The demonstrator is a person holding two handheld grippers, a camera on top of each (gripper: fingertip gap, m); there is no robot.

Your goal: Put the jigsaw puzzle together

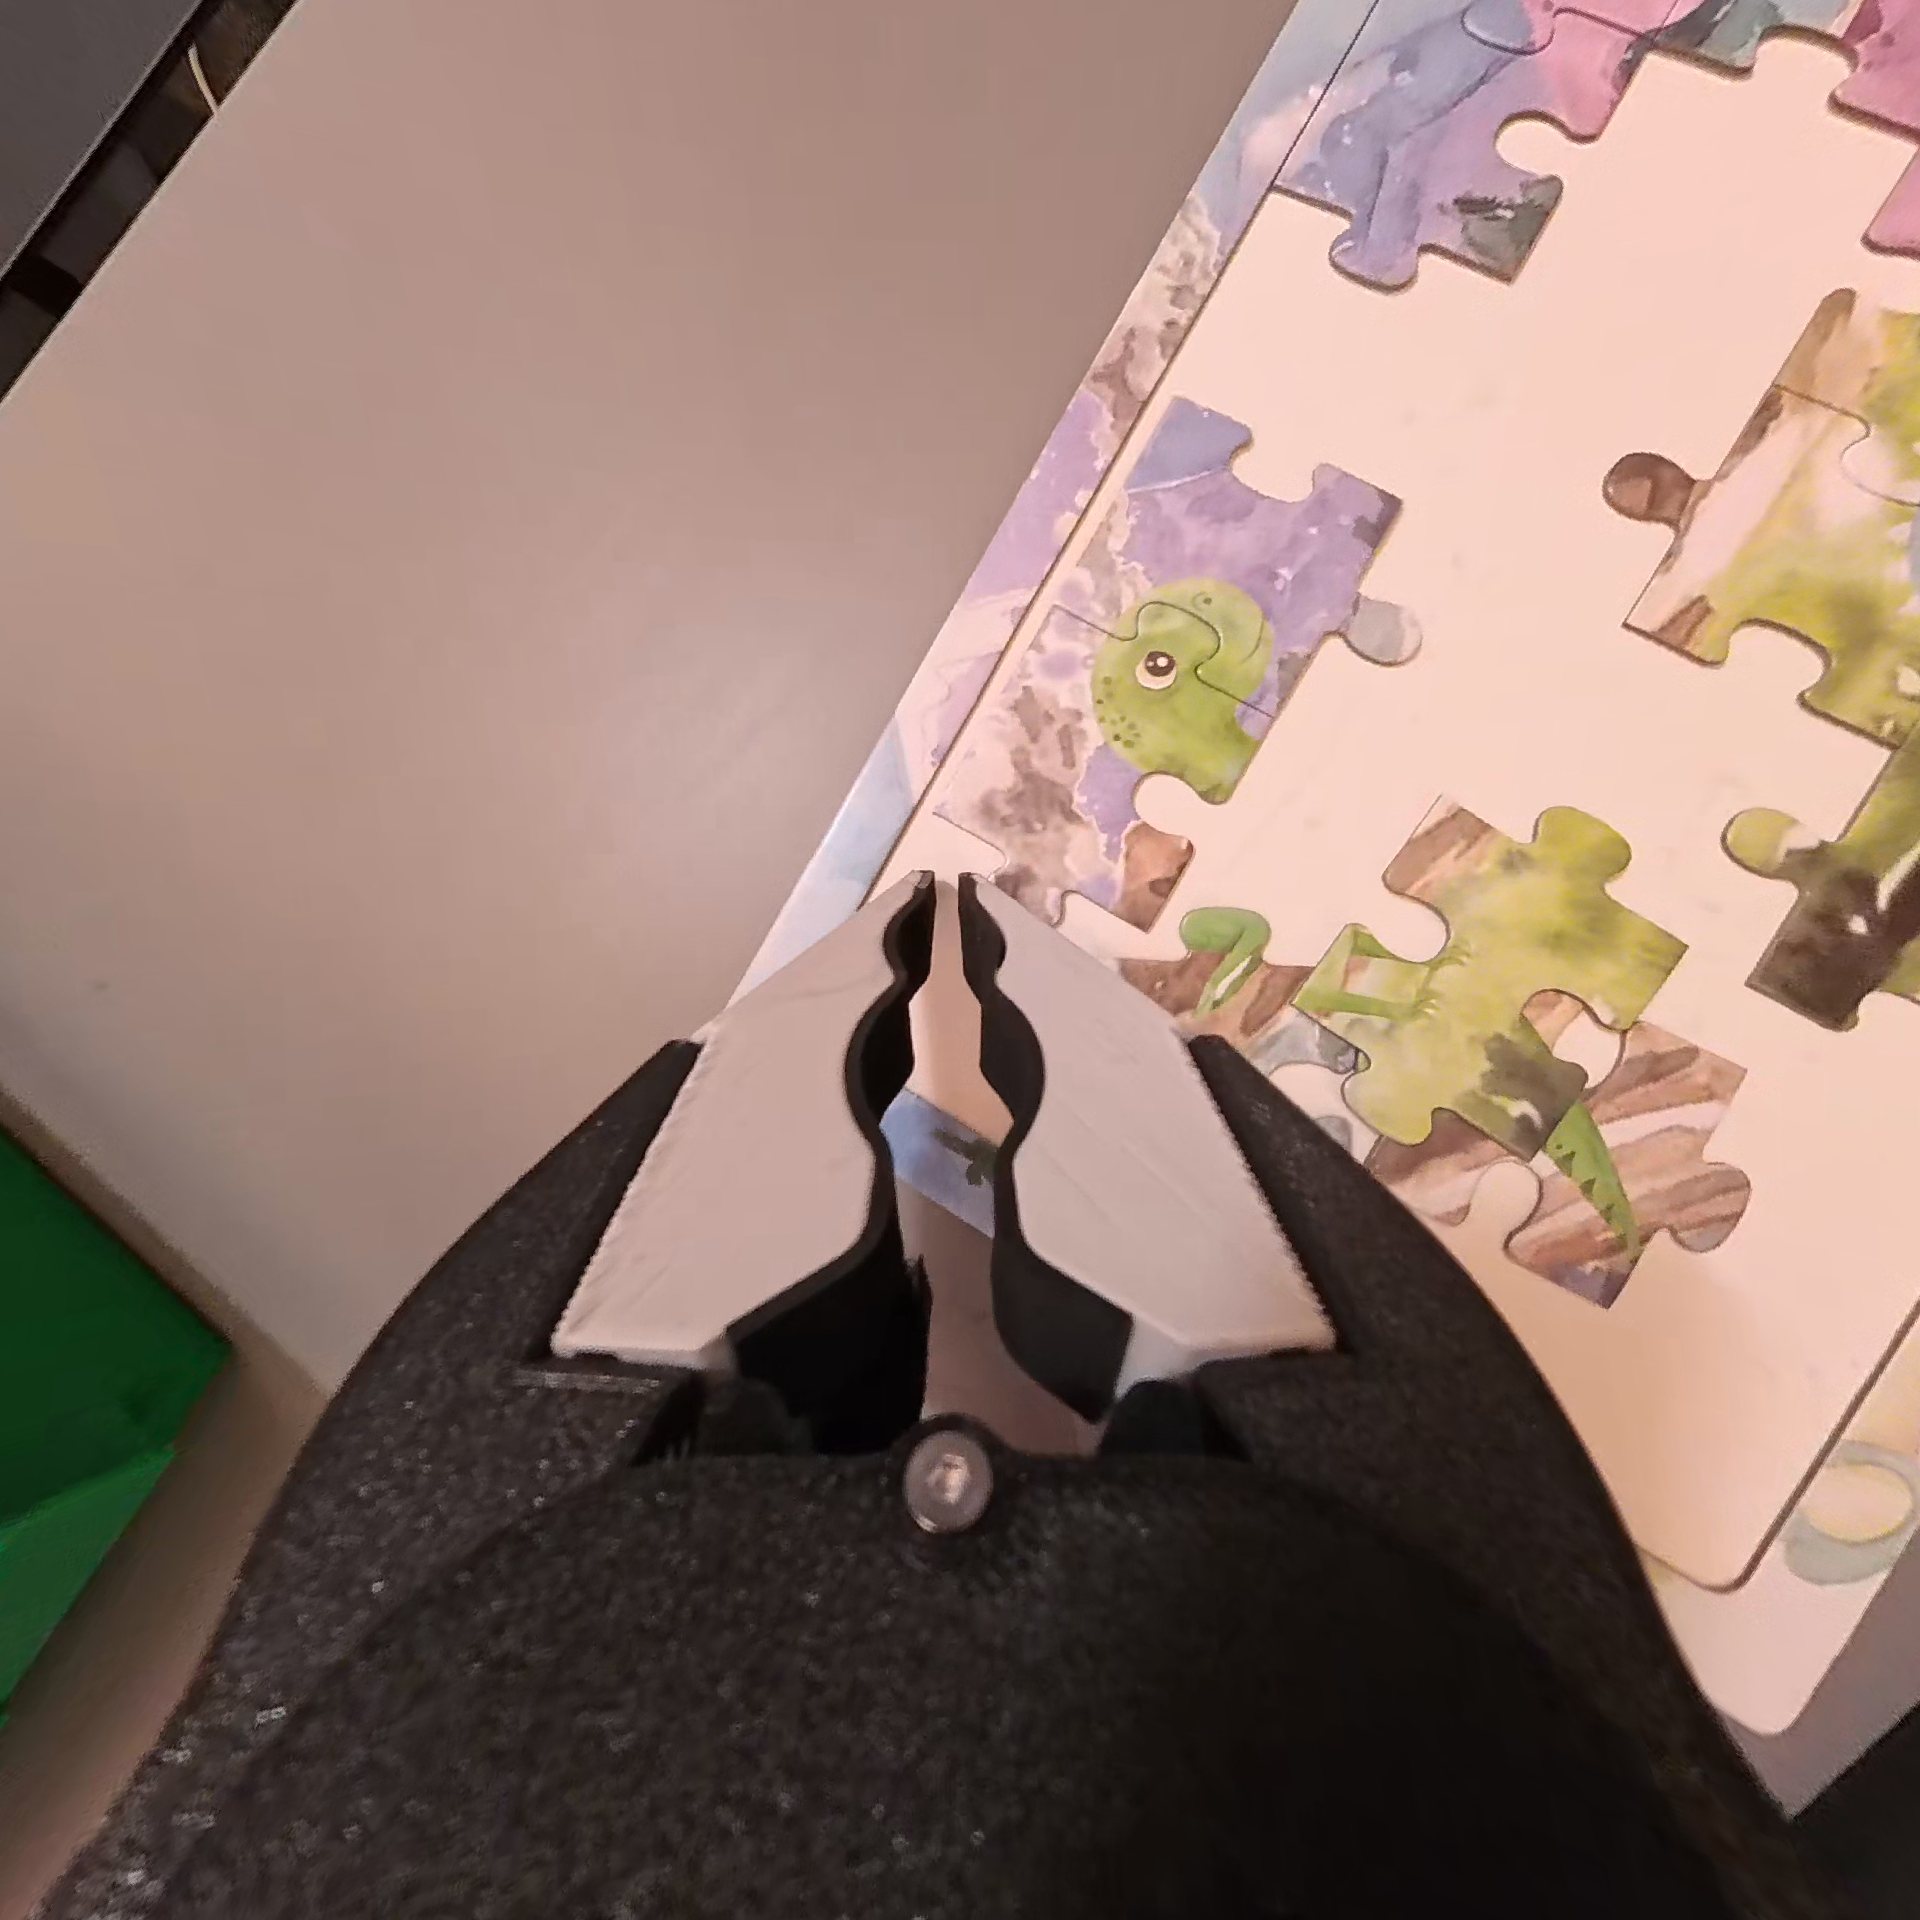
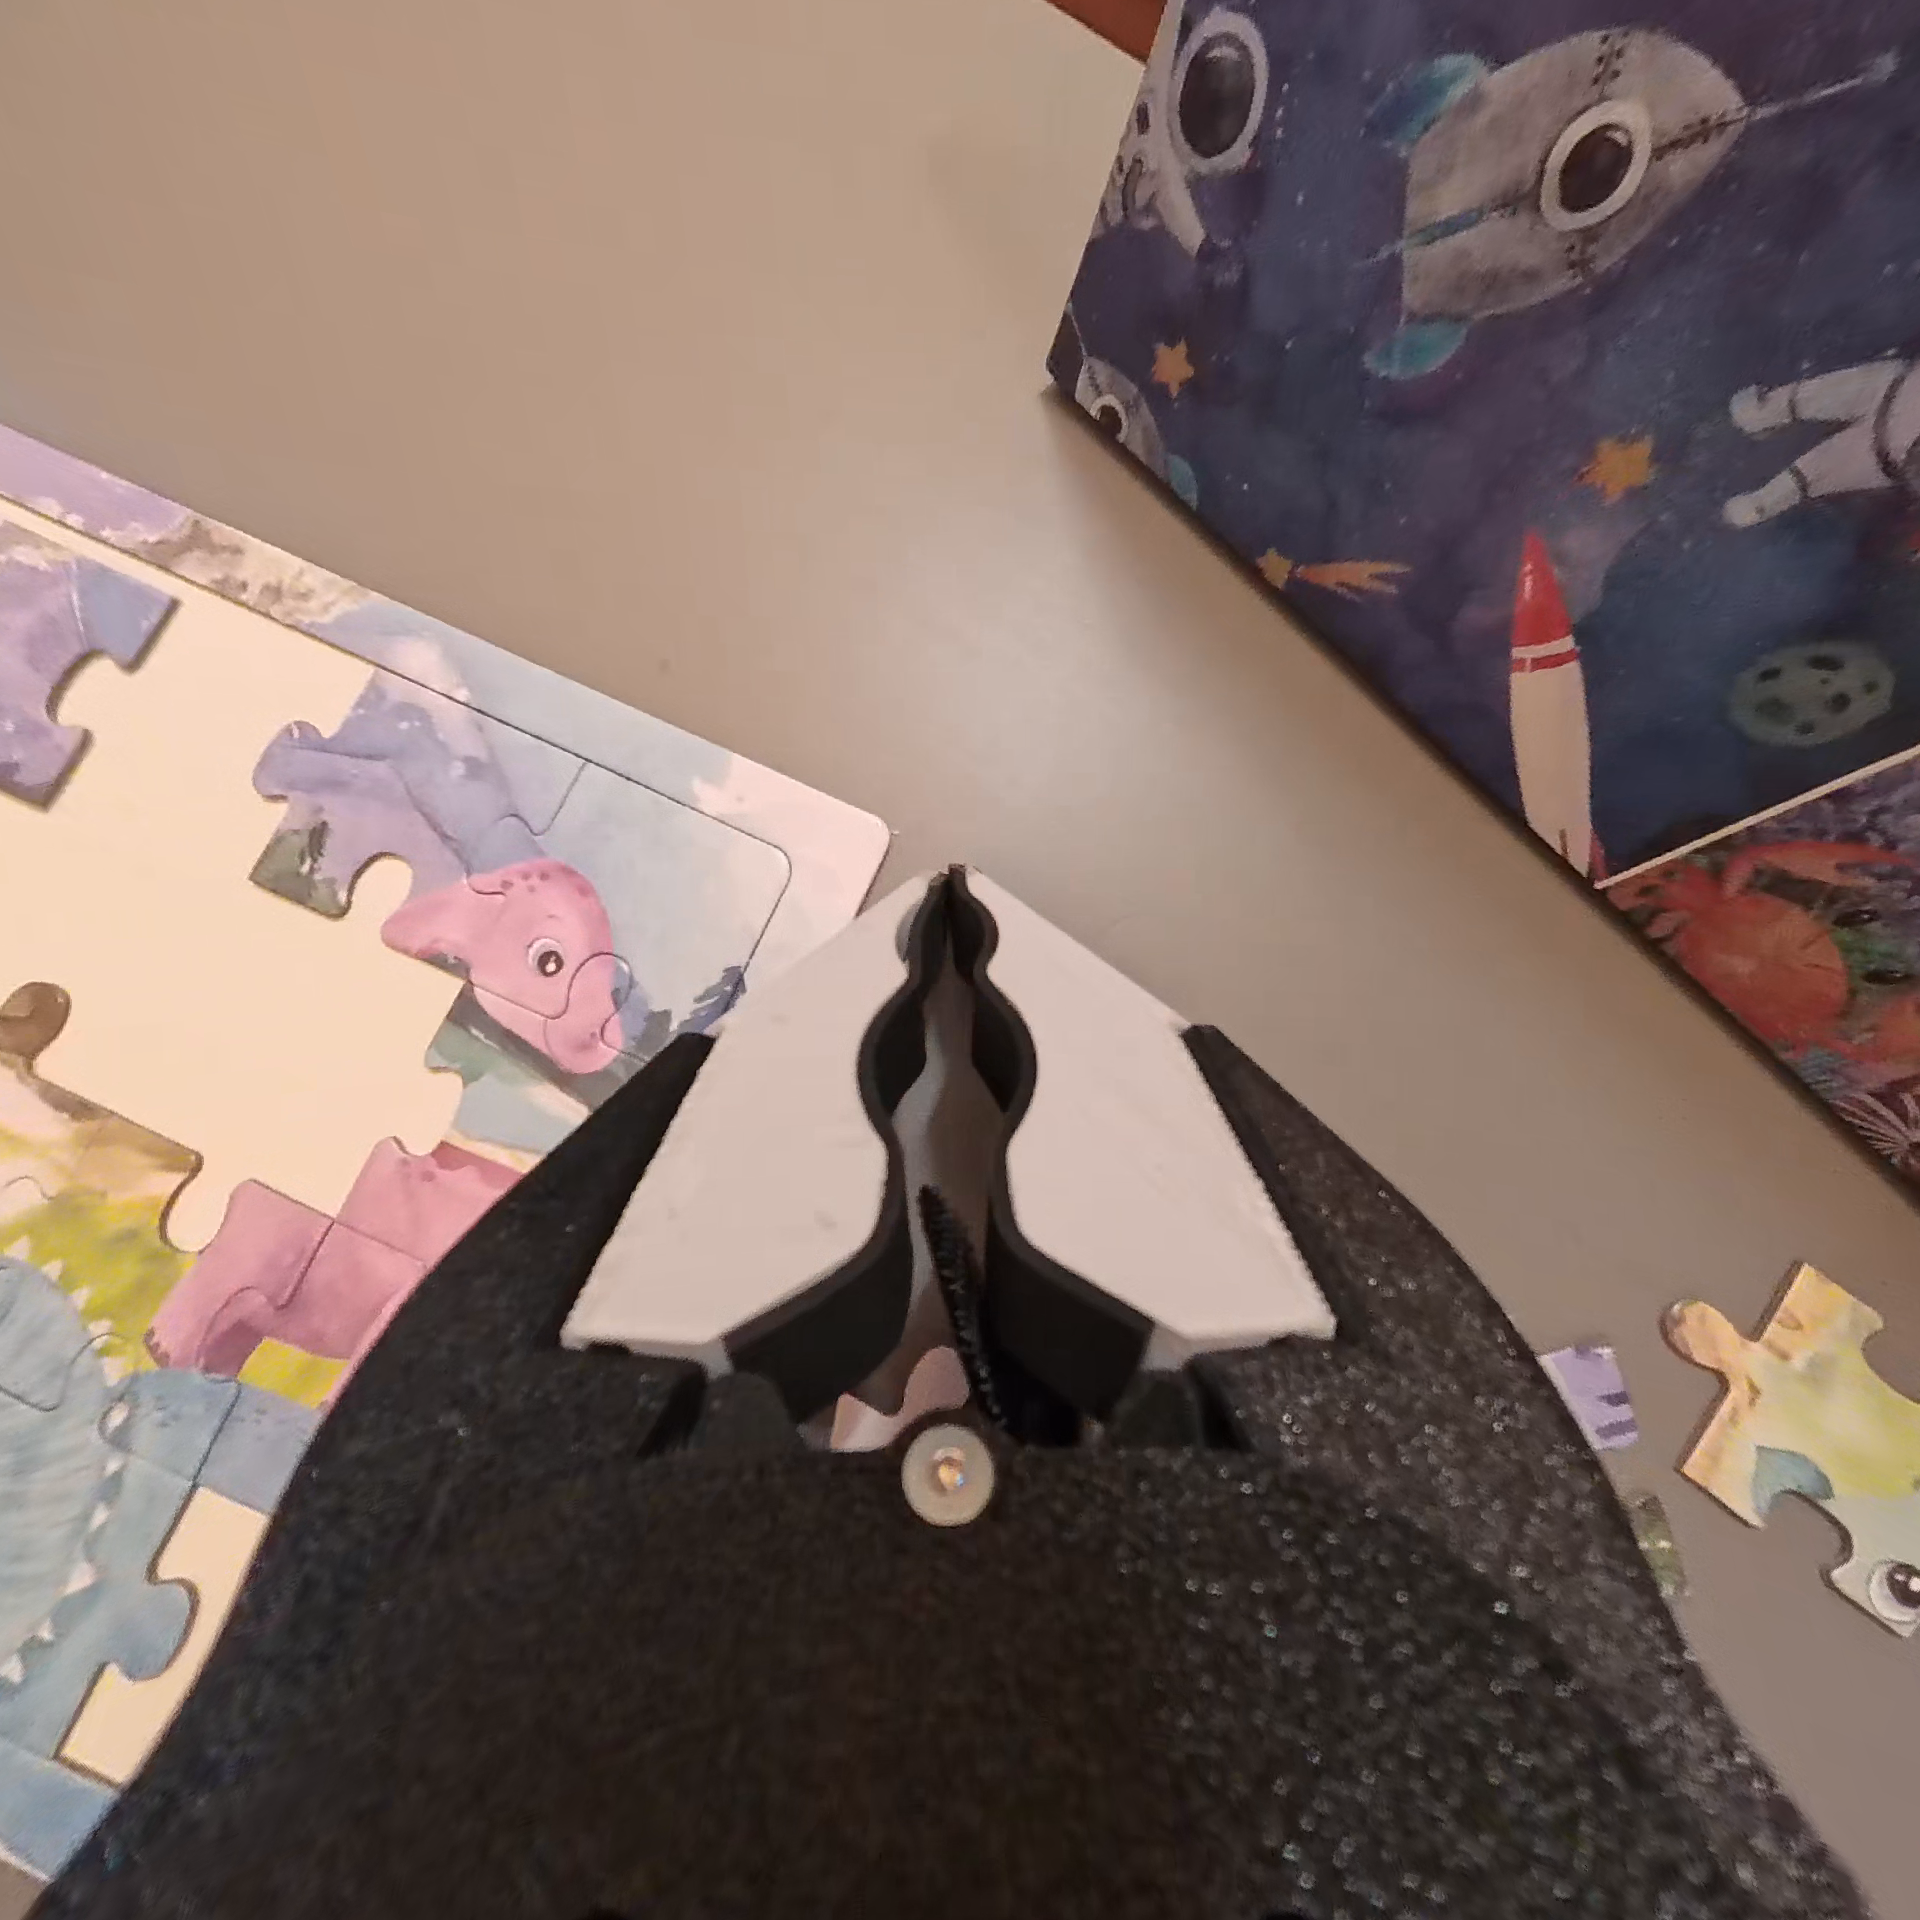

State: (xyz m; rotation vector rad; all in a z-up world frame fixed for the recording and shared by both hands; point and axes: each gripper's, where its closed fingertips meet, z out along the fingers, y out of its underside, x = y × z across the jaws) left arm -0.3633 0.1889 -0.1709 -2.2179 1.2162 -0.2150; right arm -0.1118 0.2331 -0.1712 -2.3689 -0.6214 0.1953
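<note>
The puzzle tray (image 1: 1164, 1558) sits half-filled on the counter (image 1: 520, 520). The left claw (image 1: 940, 883) hovers at its edge, nearly closed and empty. The right claw (image 2: 951, 878) is pinched closed, empty too, probably going for the loose yellow piece (image 2: 1766, 1413) beside it.

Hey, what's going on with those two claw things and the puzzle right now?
Left gripper nearly shut, empty, over puzzle tray edge. Right gripper shut, empty. Loose piece waits on table. Nothing blocking.
</note>
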